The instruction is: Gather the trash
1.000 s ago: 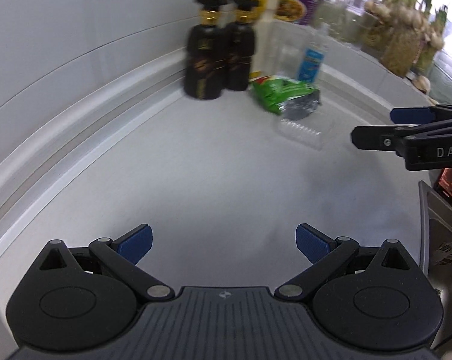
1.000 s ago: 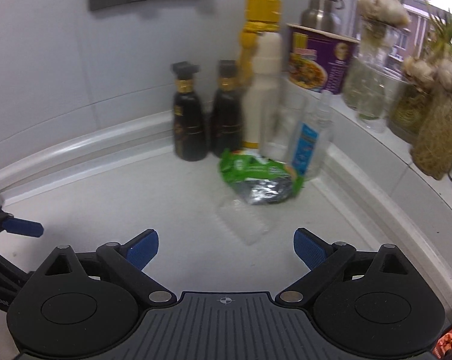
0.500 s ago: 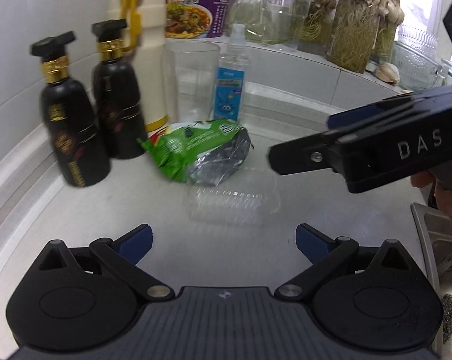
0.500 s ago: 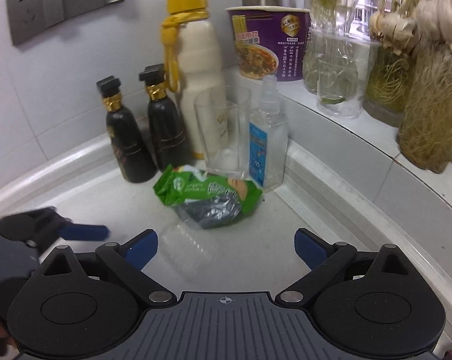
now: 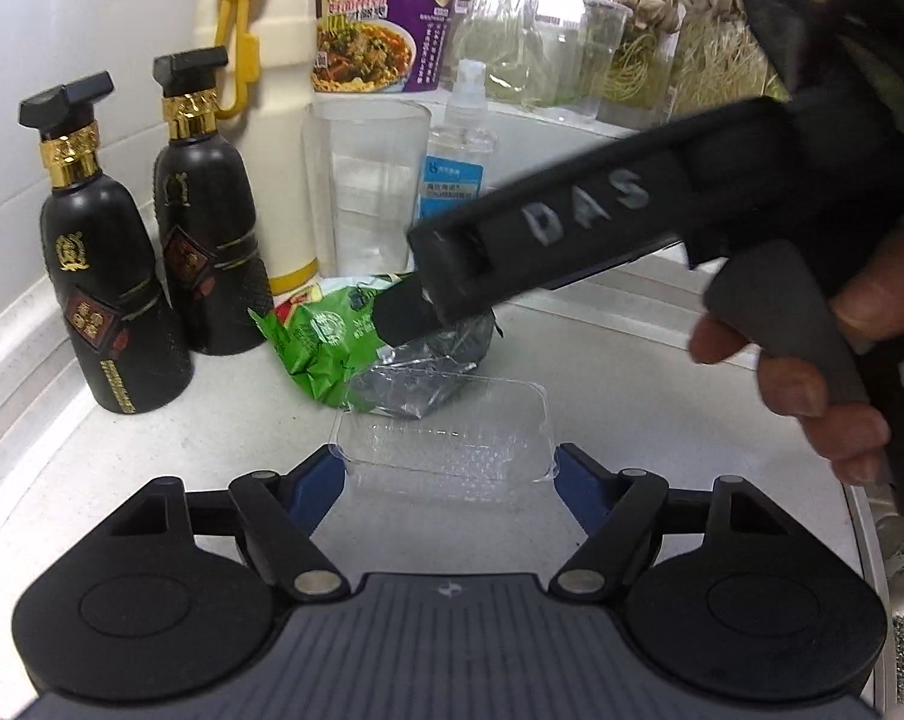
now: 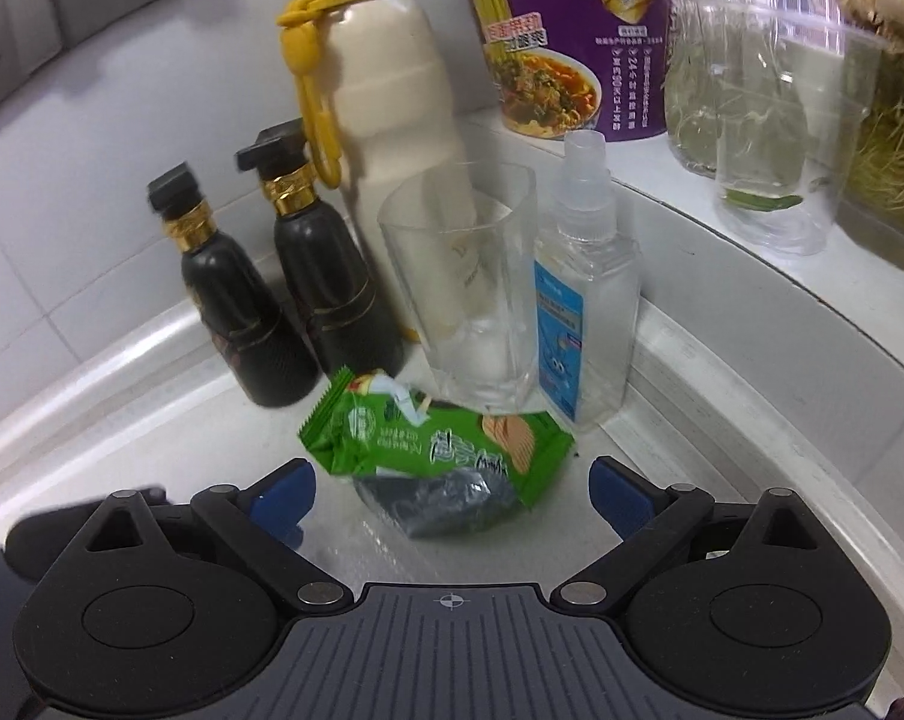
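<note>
A clear plastic tray [image 5: 446,450] lies on the white counter between the blue pads of my left gripper [image 5: 446,474]. The jaws are closing, and both pads touch the tray's ends. Just behind the tray lies a crumpled green snack wrapper [image 5: 326,348] with a silver inside. My right gripper [image 5: 416,312], held by a hand [image 5: 812,378], reaches in from the right with its fingertip over the wrapper. In the right wrist view the wrapper [image 6: 434,444] sits between the wide-apart pads of the right gripper [image 6: 452,498], which is open and touches nothing.
Two black bottles [image 5: 110,294] stand left of the wrapper. Behind it are a cream bottle with a yellow cap [image 6: 386,96], a drinking glass [image 6: 470,294] and a clear spray bottle [image 6: 584,300]. A purple noodle cup [image 6: 572,42] and plant jars line the ledge. A sink rim [image 5: 866,516] lies at right.
Both grippers moved in toward the corner. The left jaws narrowed onto the clear tray. The right gripper swung across until its fingers straddled the green wrapper.
</note>
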Action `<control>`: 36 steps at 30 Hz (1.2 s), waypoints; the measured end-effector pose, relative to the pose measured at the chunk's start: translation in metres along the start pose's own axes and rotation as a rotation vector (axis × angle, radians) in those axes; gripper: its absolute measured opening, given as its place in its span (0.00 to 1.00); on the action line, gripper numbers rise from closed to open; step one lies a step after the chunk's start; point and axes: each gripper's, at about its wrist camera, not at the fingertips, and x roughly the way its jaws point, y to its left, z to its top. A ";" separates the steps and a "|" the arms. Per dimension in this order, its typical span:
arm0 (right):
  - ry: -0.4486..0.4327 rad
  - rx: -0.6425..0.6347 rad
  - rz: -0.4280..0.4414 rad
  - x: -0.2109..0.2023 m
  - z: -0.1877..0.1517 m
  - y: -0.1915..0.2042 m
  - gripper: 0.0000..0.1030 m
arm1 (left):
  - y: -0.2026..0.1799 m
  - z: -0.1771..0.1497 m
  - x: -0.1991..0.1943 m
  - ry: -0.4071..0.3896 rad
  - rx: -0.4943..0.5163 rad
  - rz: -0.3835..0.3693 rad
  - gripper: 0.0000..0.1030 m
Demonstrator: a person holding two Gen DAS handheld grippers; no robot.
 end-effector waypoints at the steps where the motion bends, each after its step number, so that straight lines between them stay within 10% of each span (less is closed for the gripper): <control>1: 0.002 0.019 0.011 0.003 0.002 -0.002 0.96 | 0.000 0.000 -0.002 -0.004 0.000 0.000 0.71; 13: 0.015 0.123 -0.008 0.036 0.009 -0.004 0.92 | 0.020 -0.014 -0.030 0.004 -0.065 0.039 0.71; 23: 0.026 0.089 -0.061 0.035 -0.001 0.014 0.19 | 0.034 -0.023 -0.054 0.000 -0.111 0.066 0.71; 36: 0.034 0.037 -0.088 0.014 -0.013 0.039 0.03 | 0.039 -0.029 -0.085 -0.012 -0.140 0.101 0.71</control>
